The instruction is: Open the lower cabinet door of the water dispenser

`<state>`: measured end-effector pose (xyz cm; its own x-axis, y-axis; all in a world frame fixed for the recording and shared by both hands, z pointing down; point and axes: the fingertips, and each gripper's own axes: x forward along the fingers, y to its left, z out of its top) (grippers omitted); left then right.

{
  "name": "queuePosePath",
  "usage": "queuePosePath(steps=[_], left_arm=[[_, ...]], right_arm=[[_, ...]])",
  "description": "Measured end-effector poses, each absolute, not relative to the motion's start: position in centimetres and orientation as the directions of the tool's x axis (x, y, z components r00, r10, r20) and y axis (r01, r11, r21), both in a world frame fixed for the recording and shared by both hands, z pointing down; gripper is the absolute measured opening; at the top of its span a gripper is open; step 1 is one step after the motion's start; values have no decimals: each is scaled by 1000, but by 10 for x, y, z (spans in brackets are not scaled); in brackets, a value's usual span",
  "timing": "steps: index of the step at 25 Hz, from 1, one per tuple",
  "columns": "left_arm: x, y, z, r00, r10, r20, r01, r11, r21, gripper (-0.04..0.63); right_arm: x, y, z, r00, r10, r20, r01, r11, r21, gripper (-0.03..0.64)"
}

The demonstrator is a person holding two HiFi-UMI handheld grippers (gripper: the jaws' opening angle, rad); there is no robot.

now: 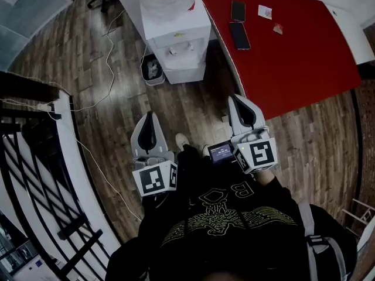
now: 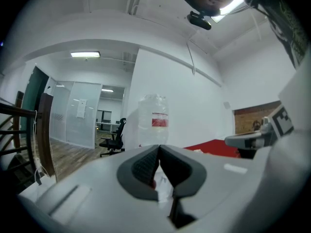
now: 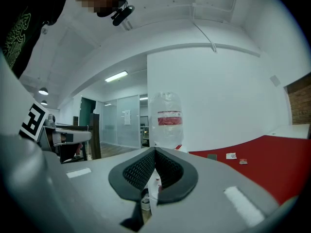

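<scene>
The white water dispenser [image 1: 176, 37] stands at the top of the head view, a clear bottle with a red label on top. Its lower front [image 1: 186, 72] is seen steeply from above, so the cabinet door is hard to make out. My left gripper [image 1: 149, 117] and right gripper [image 1: 236, 100] are both held level over the wooden floor, pointing at the dispenser and well short of it. Both are shut with nothing between the jaws. The bottle [image 2: 153, 120] rises behind the left gripper [image 2: 159, 148], and the bottle [image 3: 167, 120] stands behind the right gripper [image 3: 155, 151].
A red table [image 1: 293, 51] with two phones [image 1: 239, 35] lies right of the dispenser. A small bin [image 1: 153, 69] sits at its left foot. A white cable [image 1: 108, 63] trails over the floor. A dark railing [image 1: 35, 151] runs along the left. An office chair [image 2: 114, 140] stands far back.
</scene>
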<state>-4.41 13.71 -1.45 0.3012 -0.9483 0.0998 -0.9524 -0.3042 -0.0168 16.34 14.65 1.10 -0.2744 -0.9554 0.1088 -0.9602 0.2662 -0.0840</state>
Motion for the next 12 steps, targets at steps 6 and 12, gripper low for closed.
queuePosePath(steps=[6, 12], left_arm=[[-65, 101, 10, 327, -932, 155, -940, -337, -45, 8], [-71, 62, 47, 392, -887, 245, -912, -409, -22, 8]], right_arm=[[132, 112, 21, -289, -940, 179, -957, 283, -60, 0], [118, 68, 41, -276, -932, 236, -960, 277, -27, 15]])
